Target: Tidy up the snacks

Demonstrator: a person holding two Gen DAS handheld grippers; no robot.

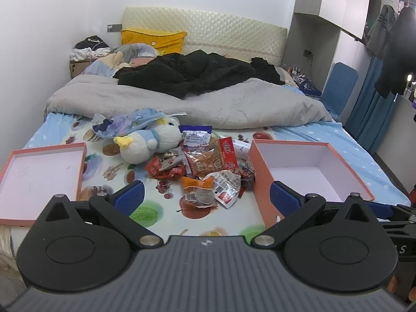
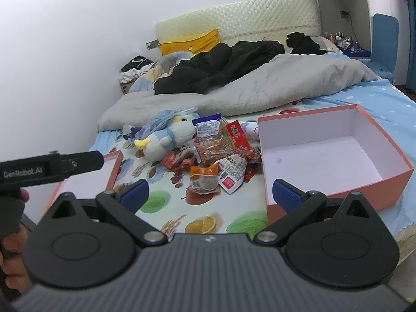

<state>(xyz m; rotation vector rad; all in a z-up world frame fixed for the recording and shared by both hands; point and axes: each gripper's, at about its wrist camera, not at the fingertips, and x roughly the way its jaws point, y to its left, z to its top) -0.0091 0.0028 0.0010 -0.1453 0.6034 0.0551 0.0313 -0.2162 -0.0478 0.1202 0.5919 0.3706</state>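
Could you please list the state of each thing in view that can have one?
Left tongs: open, holding nothing.
Right tongs: open, holding nothing.
Deep box: open, empty.
Lid: lying inside up, empty.
Snack packets: heaped loose on the bed sheet.
Plush toy: lying on its side.

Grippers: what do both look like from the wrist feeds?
The left gripper and right gripper match: ribbed dark-grey body, black rounded linkage arms with silver pins, and blue textured fingers. The right wrist view shows white "GenRobot.AI" lettering on the left gripper's black side.
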